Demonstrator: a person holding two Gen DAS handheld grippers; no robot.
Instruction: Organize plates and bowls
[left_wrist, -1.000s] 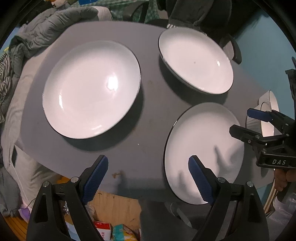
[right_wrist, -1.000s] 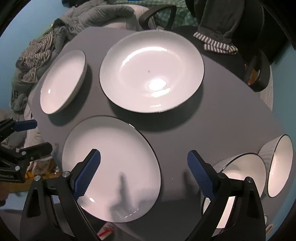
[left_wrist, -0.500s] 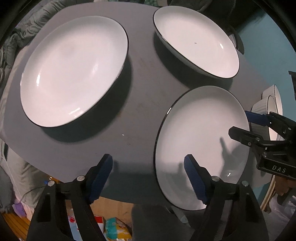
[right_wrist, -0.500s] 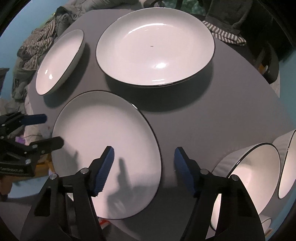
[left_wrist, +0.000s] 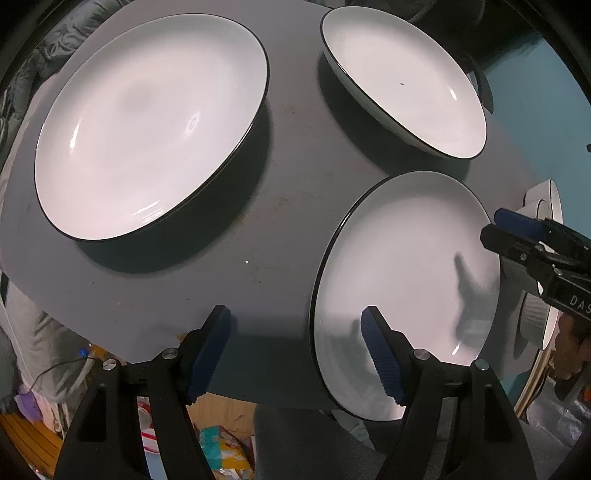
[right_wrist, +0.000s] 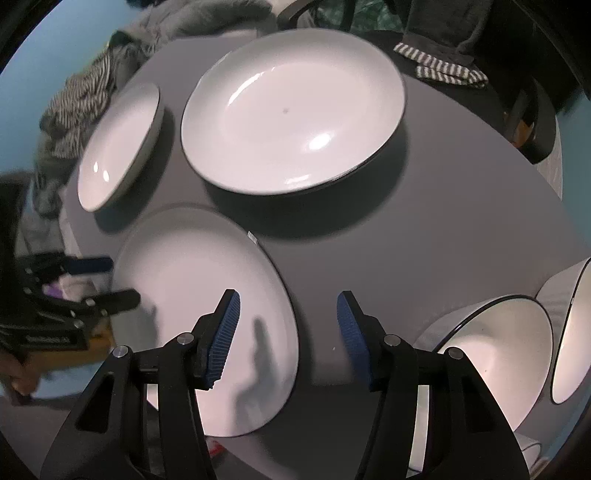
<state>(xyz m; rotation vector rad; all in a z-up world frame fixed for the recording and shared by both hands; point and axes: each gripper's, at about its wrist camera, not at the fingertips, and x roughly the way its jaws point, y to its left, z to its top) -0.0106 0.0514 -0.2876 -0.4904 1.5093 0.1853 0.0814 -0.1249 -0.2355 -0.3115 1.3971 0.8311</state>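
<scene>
Three white plates with dark rims lie on the grey table (left_wrist: 258, 229): a large one at the left (left_wrist: 147, 122), one at the far right (left_wrist: 402, 81), and a near plate (left_wrist: 406, 288). My left gripper (left_wrist: 297, 354) hangs over the near plate's left rim, which lies between the closing jaws; the pads are clear of it. In the right wrist view my right gripper (right_wrist: 288, 338) straddles the same plate's (right_wrist: 207, 317) right rim, its jaws also closing without touching. Each gripper shows in the other's view: right gripper (left_wrist: 493, 224), left gripper (right_wrist: 123, 280).
Two white ribbed bowls (right_wrist: 491, 354) (right_wrist: 572, 332) stand at the table's right end, close to the near plate. Heaped grey clothes (right_wrist: 81, 96) lie beyond the left edge, and a chair with a striped cloth (right_wrist: 439, 66) stands at the back. The table's front edge is just under my fingers.
Both grippers have come in closer over the near plate, and both pairs of jaws have narrowed around its opposite rims. The plates have not moved.
</scene>
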